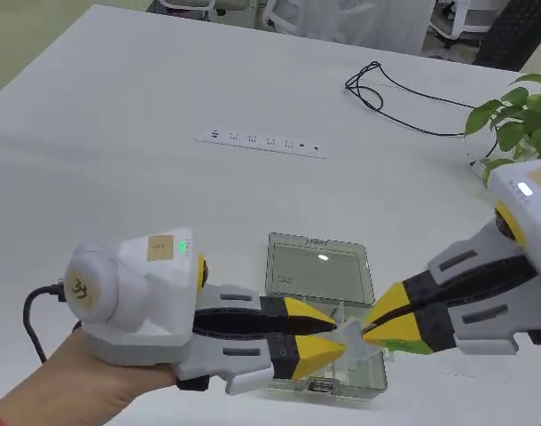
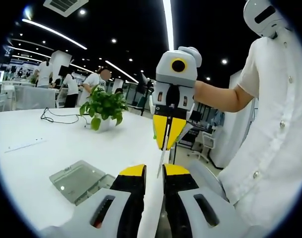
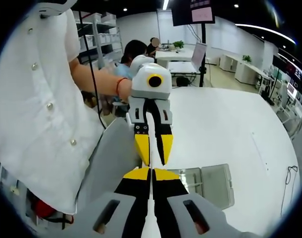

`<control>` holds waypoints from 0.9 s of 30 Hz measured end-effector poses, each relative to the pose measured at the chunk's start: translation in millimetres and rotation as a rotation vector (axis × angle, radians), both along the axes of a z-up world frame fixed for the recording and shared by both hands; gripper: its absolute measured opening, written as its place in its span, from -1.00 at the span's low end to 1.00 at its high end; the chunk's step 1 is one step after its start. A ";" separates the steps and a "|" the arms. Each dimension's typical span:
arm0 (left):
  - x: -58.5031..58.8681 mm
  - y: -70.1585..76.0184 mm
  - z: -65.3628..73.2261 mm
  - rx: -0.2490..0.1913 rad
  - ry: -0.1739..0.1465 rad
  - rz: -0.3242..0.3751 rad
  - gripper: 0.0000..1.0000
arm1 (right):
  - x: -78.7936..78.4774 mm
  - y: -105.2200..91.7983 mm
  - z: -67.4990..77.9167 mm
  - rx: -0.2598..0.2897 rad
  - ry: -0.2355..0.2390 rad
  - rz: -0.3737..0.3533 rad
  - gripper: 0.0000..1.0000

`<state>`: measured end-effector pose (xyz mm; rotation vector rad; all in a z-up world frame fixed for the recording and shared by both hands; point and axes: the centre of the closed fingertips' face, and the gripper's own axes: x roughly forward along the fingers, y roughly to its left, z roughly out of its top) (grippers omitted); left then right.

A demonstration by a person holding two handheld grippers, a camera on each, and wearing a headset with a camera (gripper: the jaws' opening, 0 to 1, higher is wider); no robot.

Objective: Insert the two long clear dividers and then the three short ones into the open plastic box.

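My left gripper (image 1: 334, 334) reaches in from the left, jaws a narrow way apart, one above the other. Their tips are at the left end of the clear divider (image 1: 352, 339), but I cannot tell whether a pad touches it. The divider hangs between the two grippers, just above the near half of the open plastic box (image 1: 319, 275), whose lid lies flat on the far side. My right gripper (image 1: 370, 328) comes in from the right, clamped on the divider. In the left gripper view, its thin edge runs out of those closed jaws toward mine.

I judge that the divider's long axis runs left to right along the line between the grippers, and that the box lies straight below. The right gripper has the hold. The grippers cover most of the base, so I cannot make out the slots, nor whether this divider is long or short.
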<state>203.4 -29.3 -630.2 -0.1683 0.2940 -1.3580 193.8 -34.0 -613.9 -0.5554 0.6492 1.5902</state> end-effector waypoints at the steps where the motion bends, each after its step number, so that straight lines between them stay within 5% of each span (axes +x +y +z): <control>1: 1.3 2.7 -1.1 0.004 -0.002 0.013 -0.78 | 1.0 0.1 0.4 0.002 -0.002 -0.006 -0.95; 12: 10.1 24.5 -18.1 0.050 0.011 0.105 -0.51 | 19.6 -2.2 -6.0 0.006 -0.019 -0.086 -0.95; 27: 22.0 51.8 -39.7 0.117 0.007 0.210 -0.08 | 38.5 5.8 -36.4 -0.009 -0.027 -0.154 -0.95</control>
